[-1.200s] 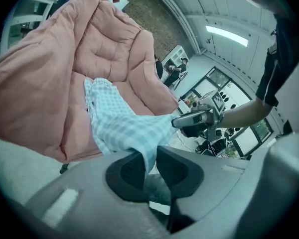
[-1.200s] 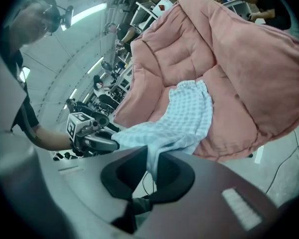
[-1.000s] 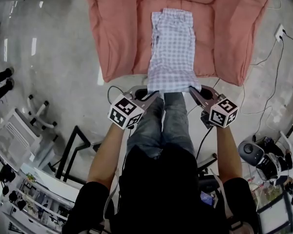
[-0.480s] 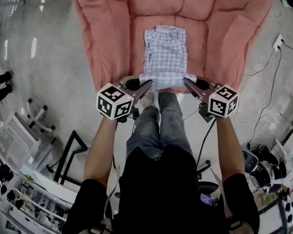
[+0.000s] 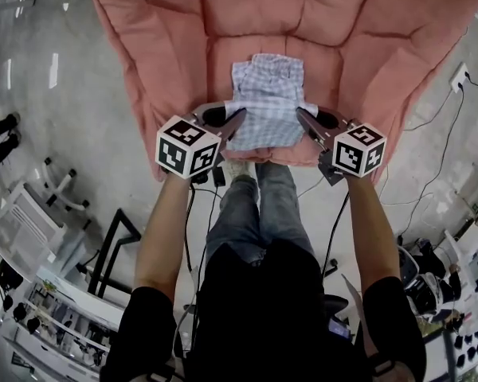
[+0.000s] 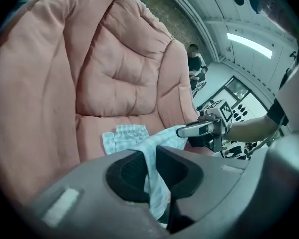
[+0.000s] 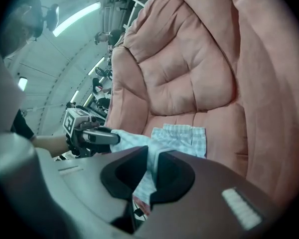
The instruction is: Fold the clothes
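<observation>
A light blue checked garment (image 5: 267, 102) lies on the seat of a pink cushioned armchair (image 5: 175, 46), its near half lifted and doubled toward the back. My left gripper (image 5: 240, 115) is shut on the garment's near left corner (image 6: 152, 168). My right gripper (image 5: 299, 113) is shut on the near right corner (image 7: 150, 171). Both hold the cloth edge just above the seat's front. In the left gripper view the right gripper (image 6: 182, 131) shows across the cloth; in the right gripper view the left gripper (image 7: 117, 136) does.
The person's legs (image 5: 259, 205) stand at the chair's front edge. Cables (image 5: 446, 150) trail on the floor at right, with a wall socket (image 5: 462, 76). Shelving and a black frame (image 5: 111, 245) stand at lower left. Other people (image 6: 195, 63) are in the background.
Both grippers have carried the garment's near edge away from me over the seat, folding the garment shorter. The hanging part no longer drapes over the chair's front.
</observation>
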The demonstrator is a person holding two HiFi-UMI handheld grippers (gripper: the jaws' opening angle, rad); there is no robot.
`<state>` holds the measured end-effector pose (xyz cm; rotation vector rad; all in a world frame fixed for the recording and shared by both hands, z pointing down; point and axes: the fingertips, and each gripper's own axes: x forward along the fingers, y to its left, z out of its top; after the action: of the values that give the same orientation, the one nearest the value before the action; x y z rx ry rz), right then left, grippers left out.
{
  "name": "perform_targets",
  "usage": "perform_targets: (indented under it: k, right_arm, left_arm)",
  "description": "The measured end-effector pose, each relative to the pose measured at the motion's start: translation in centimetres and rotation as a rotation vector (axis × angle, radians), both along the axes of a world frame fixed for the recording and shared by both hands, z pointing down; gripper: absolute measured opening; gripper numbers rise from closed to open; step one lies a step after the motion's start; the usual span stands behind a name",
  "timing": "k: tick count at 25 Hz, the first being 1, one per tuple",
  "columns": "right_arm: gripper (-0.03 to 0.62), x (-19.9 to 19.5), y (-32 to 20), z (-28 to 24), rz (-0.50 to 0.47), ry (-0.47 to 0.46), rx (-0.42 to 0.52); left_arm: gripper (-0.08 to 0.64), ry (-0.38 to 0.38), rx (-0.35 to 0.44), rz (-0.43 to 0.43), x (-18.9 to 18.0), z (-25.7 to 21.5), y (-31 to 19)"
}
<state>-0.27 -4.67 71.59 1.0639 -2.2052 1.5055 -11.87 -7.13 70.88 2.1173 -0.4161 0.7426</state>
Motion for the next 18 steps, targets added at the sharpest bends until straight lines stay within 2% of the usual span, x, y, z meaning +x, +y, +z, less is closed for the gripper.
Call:
perform_targets:
  k: [8,18]
  right_arm:
    - [0.018,1.1,-3.7,3.6,0.005,0.102,-0.022]
    - [0.02,1.9,-5.3,6.5,-0.005,0.12,-0.048]
  left_arm:
    - [0.051,-0.067,0.006,-0.055,1.0,3.1,-3.8]
    - [0.055,-0.095,-0.006,-0.071,1.7,5.8,-5.7]
